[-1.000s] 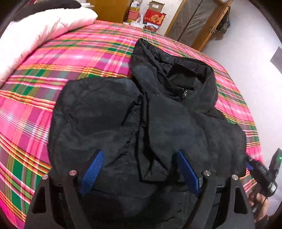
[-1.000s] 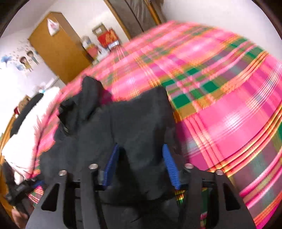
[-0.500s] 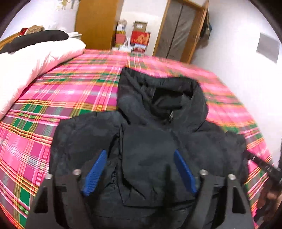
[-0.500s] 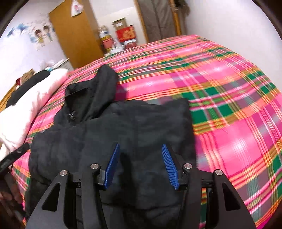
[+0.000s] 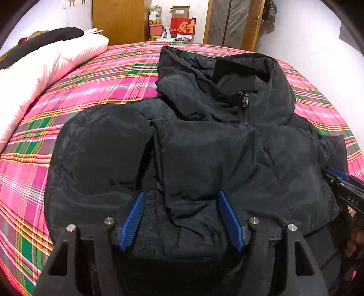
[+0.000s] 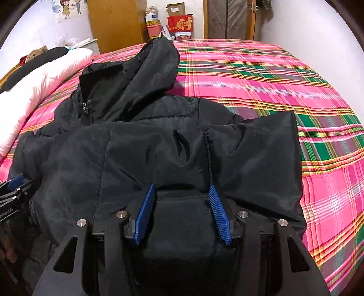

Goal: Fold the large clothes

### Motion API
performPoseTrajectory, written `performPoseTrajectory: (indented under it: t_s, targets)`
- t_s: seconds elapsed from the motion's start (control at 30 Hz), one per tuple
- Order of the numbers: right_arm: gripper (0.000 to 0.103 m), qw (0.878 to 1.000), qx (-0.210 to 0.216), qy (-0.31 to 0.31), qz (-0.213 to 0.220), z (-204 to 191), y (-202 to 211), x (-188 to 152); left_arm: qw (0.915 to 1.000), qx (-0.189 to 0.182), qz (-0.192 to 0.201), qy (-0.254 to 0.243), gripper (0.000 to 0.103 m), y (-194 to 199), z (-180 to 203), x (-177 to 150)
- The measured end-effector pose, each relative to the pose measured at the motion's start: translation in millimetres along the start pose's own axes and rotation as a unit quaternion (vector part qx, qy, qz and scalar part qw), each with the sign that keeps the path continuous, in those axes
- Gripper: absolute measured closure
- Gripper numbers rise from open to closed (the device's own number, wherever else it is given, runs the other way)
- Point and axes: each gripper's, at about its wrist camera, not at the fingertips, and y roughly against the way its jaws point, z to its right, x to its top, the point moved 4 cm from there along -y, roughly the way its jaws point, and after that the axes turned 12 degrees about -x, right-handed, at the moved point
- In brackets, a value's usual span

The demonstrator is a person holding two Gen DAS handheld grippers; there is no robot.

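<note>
A black hooded padded jacket (image 5: 204, 148) lies front-up on the pink plaid bed (image 5: 95, 86), sleeves folded in over the chest, hood toward the far side. It also shows in the right wrist view (image 6: 159, 148). My left gripper (image 5: 180, 200) is open over the jacket's near hem, its blue pads either side of a folded sleeve end. My right gripper (image 6: 182, 193) is open over the hem on the right side; black fabric sits between its pads, ungripped. Each gripper shows at the edge of the other's view.
A white quilt (image 5: 45, 68) with a dark item on it lies at the bed's left. Beyond the bed are a wooden wardrobe (image 5: 118, 20), stacked boxes (image 5: 179, 22) and a door (image 5: 229, 22). A white wall is on the right.
Both grippers have pulled back and levelled toward the jacket's near hem. The left gripper's jaws have narrowed somewhat. The jacket lies the same.
</note>
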Motion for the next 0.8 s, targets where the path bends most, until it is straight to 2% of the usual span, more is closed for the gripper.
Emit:
performPoseTrajectory:
  t_s: [0.17, 0.3, 0.37, 0.47, 0.53, 0.63, 0.7, 0.8]
  targets:
    - [0.052, 1.000, -0.010, 0.009, -0.003, -1.6, -1.6, -0.9, 0.9998, -0.013, 0.007, 0.009, 0.032, -2.9, -3.9, 0.4]
    - [0.052, 1.000, -0.002, -0.010, -0.012, 9.2, 16.3, 9.1, 0.9990, -0.034, 0.005, 0.030, 0.033, 14.3, -8.4, 7.1]
    - [0.052, 1.000, 0.000, -0.027, -0.001, 19.6, 35.1, 11.3, 0.9990, -0.026, 0.011, 0.033, 0.034, 29.5, -9.7, 12.1]
    - [0.052, 0.998, 0.006, -0.055, 0.026, 35.8, 64.2, 5.3, 0.9977, -0.011, 0.056, 0.037, 0.034, 65.9, -16.9, 16.5]
    - [0.052, 0.997, 0.010, -0.066, 0.029, 41.4, 70.1, -2.6, 0.9969, 0.005, 0.071, 0.033, 0.034, 76.3, -25.5, 17.2]
    - [0.052, 0.998, 0.005, -0.057, -0.012, 38.8, 48.5, -19.5, 0.9975, 0.050, 0.031, 0.038, 0.034, 53.5, -47.3, 9.2]
    - [0.052, 0.999, 0.003, -0.046, -0.022, 35.5, 37.5, -23.3, 0.9971, 0.054, 0.001, 0.054, 0.034, 34.4, -58.2, 0.2]
    - [0.052, 0.999, -0.005, -0.029, -0.022, 30.0, 32.5, -22.3, 0.9968, 0.072, 0.002, 0.035, 0.034, 28.2, -51.9, -2.0]
